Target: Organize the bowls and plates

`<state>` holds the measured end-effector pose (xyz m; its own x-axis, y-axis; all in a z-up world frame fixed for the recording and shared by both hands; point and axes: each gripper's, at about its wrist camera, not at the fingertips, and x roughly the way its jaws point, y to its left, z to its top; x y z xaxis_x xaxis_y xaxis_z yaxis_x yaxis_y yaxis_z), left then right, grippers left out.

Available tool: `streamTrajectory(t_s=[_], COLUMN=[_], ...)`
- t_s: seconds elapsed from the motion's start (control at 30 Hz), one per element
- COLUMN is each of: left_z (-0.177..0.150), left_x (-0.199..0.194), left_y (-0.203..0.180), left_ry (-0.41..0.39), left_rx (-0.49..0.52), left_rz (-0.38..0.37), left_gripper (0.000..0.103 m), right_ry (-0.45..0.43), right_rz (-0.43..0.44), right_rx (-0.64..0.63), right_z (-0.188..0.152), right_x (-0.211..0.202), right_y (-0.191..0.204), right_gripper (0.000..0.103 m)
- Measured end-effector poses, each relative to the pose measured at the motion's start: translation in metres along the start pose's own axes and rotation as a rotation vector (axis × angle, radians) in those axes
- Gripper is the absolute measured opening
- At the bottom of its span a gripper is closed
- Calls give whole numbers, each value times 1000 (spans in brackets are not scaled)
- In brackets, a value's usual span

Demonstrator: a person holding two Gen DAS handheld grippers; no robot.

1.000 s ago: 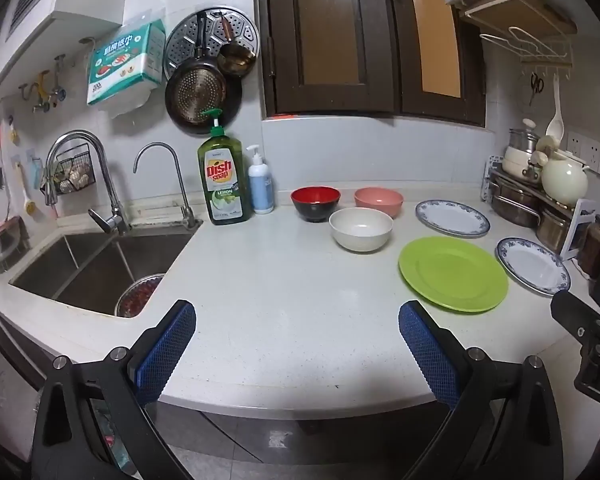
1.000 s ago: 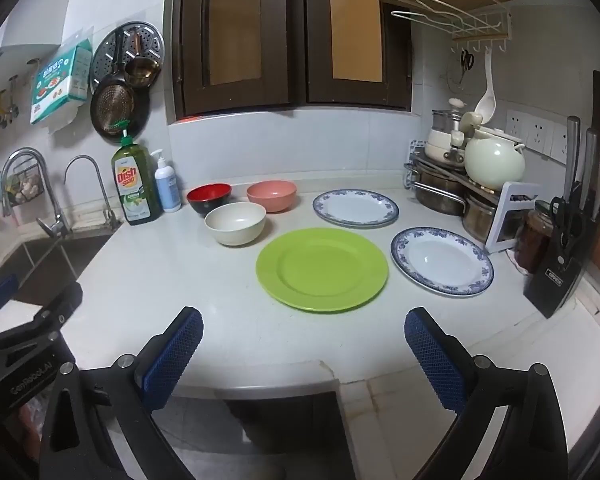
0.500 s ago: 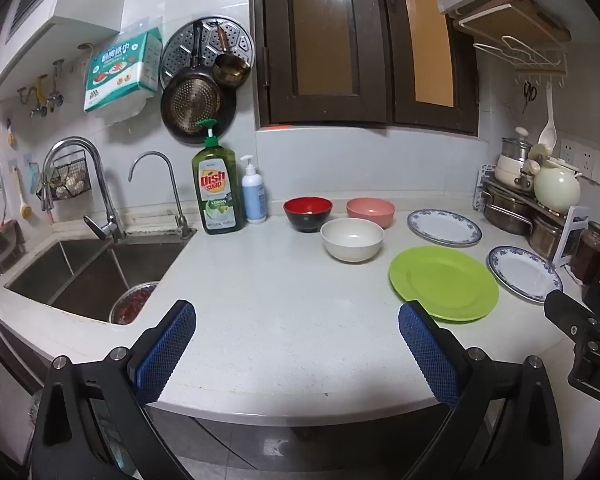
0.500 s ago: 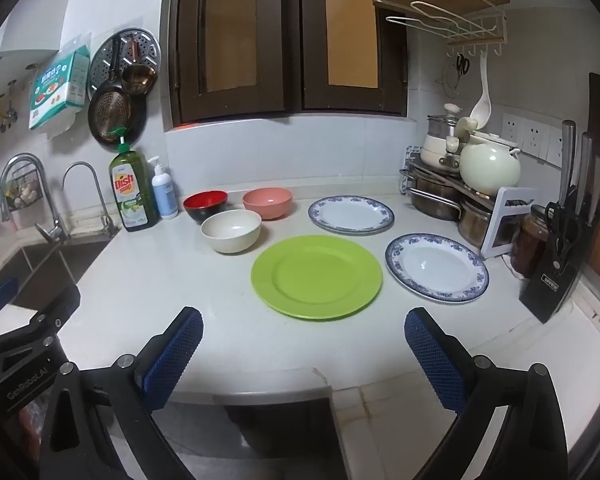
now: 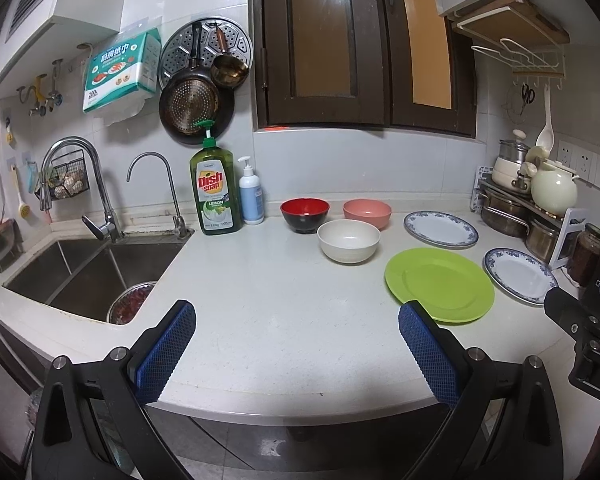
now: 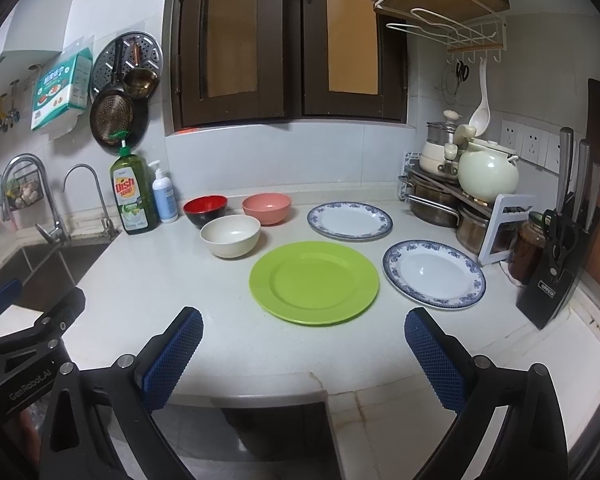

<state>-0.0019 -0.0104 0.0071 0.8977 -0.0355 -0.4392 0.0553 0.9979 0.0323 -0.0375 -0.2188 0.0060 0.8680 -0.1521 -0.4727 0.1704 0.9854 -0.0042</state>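
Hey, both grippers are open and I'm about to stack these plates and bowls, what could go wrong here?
1. The green plate lies flat on the counter; wide-open jaws may struggle to get under its thin rim, so it could slide instead.
2. The nearer blue-rimmed plate sits close to the knife block and jar; reaching there risks a knock.
3. The three bowls, cream, red and pink, crowd together; grabbing one may nudge another.
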Motion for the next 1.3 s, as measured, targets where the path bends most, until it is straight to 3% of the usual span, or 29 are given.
streamTrajectory(t_s=[1.3], left_z=[2], left_x=[1], left_y=[-5], left_ry=[3], left_rx=[12], left_rz=[-7], left_gripper=[103], right_ry=[-1], right_rz=[-1], right_rx=[-2], right_z=[-1], right_x=[-1], right_y=[1], right_gripper=[102])
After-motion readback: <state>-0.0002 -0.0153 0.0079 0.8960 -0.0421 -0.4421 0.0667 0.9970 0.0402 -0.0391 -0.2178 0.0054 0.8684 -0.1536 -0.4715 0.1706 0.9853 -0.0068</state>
